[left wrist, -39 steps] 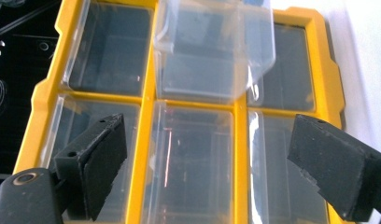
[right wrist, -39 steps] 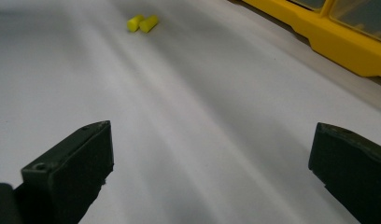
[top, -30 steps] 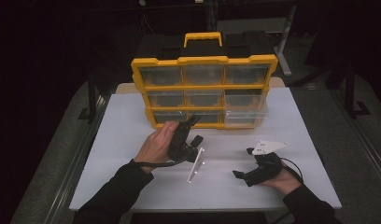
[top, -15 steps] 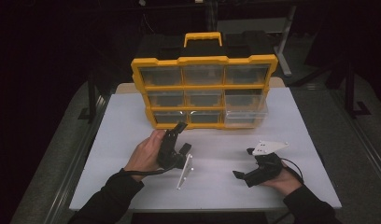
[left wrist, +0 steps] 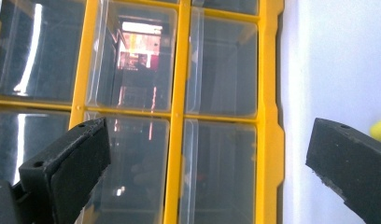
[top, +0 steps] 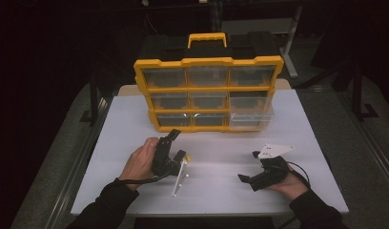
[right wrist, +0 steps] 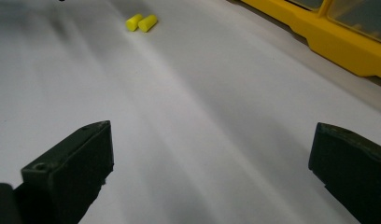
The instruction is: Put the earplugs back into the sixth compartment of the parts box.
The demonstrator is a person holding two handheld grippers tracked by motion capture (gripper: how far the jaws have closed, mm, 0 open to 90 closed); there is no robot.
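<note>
The left gripper has been drawn back from the yellow clear-drawered plastic organiser, fingers released; the right gripper, likewise released, rests on the white bench.

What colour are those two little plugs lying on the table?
The two little plugs are bright yellow, seen best in the right gripper view.
</note>
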